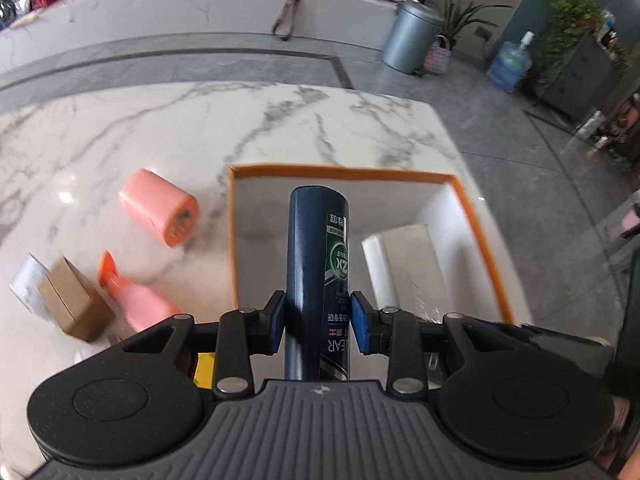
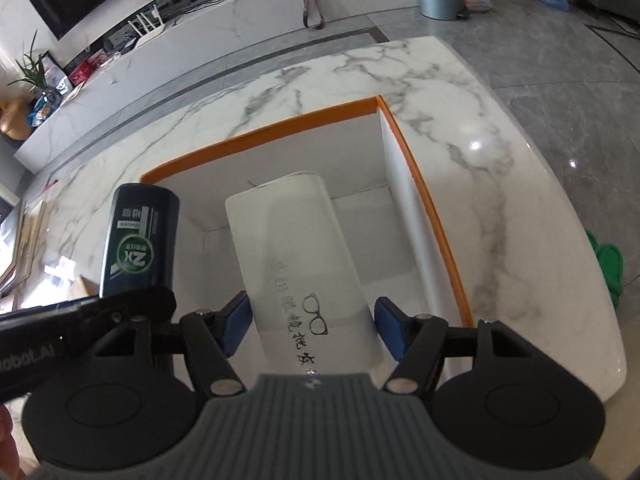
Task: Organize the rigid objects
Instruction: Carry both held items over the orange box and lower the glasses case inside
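Observation:
My left gripper [image 1: 318, 320] is shut on a dark blue shampoo bottle [image 1: 318, 248] and holds it over the near left part of an orange-rimmed white box [image 1: 344, 171]. The bottle also shows in the right wrist view [image 2: 138, 240]. A white glasses case [image 2: 300, 264] lies inside the box [image 2: 256, 134]; it also shows in the left wrist view [image 1: 404, 264]. My right gripper [image 2: 311, 326] is open, its blue pads standing on either side of the case with small gaps. A pink cylinder [image 1: 158, 213], a pink spray bottle [image 1: 134, 298] and a brown carton [image 1: 72, 300] lie on the marble table left of the box.
The marble table [image 1: 280, 124] ends just beyond and to the right of the box. A silver packet [image 1: 24, 280] lies beside the carton. On the floor beyond stand a grey bin [image 1: 410, 36] and a water jug [image 1: 510, 64]. A green object [image 2: 608, 268] sits past the table's right edge.

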